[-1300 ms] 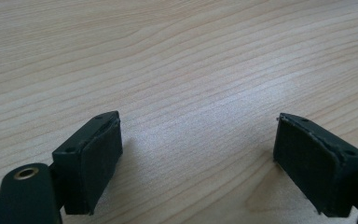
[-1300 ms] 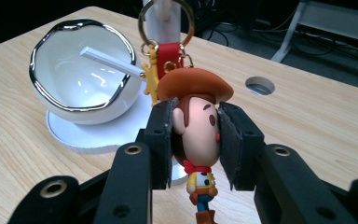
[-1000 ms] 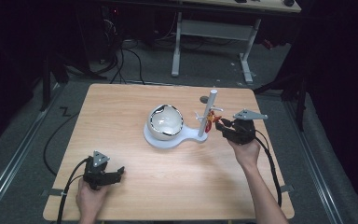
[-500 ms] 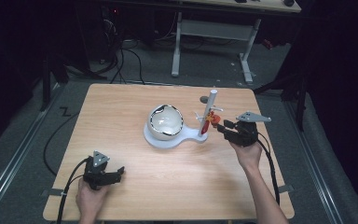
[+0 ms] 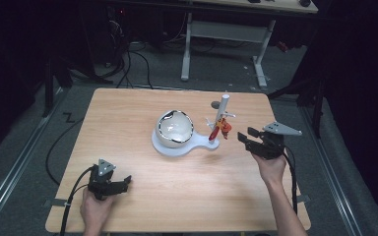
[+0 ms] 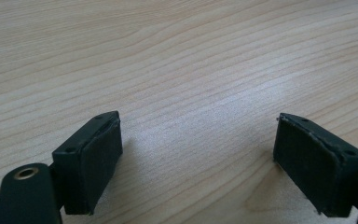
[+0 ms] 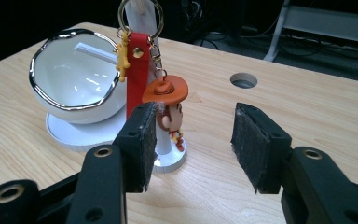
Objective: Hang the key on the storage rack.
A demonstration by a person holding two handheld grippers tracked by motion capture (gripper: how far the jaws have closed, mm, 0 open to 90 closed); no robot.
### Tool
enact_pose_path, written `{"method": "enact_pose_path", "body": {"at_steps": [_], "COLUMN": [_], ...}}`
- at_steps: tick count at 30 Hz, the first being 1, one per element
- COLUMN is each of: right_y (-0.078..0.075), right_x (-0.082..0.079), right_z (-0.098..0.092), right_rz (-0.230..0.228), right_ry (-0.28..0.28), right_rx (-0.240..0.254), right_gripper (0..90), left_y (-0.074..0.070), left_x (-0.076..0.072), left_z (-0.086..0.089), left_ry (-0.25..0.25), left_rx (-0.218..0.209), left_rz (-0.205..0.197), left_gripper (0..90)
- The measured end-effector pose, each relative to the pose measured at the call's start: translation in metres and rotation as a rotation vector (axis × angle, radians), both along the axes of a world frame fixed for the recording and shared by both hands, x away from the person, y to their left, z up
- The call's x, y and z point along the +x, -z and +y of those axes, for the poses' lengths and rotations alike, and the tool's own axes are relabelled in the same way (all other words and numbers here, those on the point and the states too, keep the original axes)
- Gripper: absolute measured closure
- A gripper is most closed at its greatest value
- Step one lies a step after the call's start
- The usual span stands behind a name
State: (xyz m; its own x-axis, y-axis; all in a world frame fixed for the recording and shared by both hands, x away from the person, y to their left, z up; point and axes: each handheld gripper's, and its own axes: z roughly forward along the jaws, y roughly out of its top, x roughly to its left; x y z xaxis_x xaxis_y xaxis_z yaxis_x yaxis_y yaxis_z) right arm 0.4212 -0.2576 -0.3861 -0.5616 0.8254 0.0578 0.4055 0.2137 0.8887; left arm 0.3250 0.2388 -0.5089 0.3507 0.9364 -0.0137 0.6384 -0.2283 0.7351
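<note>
A white stand (image 5: 177, 147) at mid-table carries a shiny-rimmed white bowl (image 5: 174, 128) and an upright post (image 5: 222, 110). From the post hangs a keychain (image 5: 220, 129) with a red strap (image 7: 137, 79) and a small cowboy figure (image 7: 165, 91). My right gripper (image 5: 244, 138) is just right of it; its jaws have just been opening and stand open with nothing between them (image 7: 193, 140). The figure hangs free beyond the left jaw. Near the table's front left, my left gripper (image 5: 124, 183) rests open over bare wood (image 6: 198, 154).
A round cable hole (image 7: 244, 80) pierces the tabletop behind the post. Bare wood (image 5: 128, 113) surrounds the stand. Cables trail from both grippers off the front edge. A desk frame (image 5: 224, 34) stands on the dark floor beyond the table.
My right gripper has opened, let go of the keychain and drawn back to the right. The keychain stays hanging on the post. The left gripper has not moved.
</note>
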Motion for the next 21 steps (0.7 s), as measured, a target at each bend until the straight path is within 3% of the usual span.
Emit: {"method": "enact_pose_path", "body": {"at_steps": [15, 21], "right_y": [-0.004, -0.003], "right_x": [-0.017, -0.025], "right_z": [-0.018, -0.025], "right_rz": [-0.011, -0.014], "right_ry": [0.007, 0.020], "right_rx": [0.053, 0.050], "right_gripper": [49.4, 49.4], "left_y": [0.000, 0.000], "left_x": [0.000, 0.000], "left_z": [0.000, 0.000], "left_ry": [0.000, 0.000], "left_rx": [0.000, 0.000], "left_rz": [0.000, 0.000], "left_gripper": [16.0, 16.0]}}
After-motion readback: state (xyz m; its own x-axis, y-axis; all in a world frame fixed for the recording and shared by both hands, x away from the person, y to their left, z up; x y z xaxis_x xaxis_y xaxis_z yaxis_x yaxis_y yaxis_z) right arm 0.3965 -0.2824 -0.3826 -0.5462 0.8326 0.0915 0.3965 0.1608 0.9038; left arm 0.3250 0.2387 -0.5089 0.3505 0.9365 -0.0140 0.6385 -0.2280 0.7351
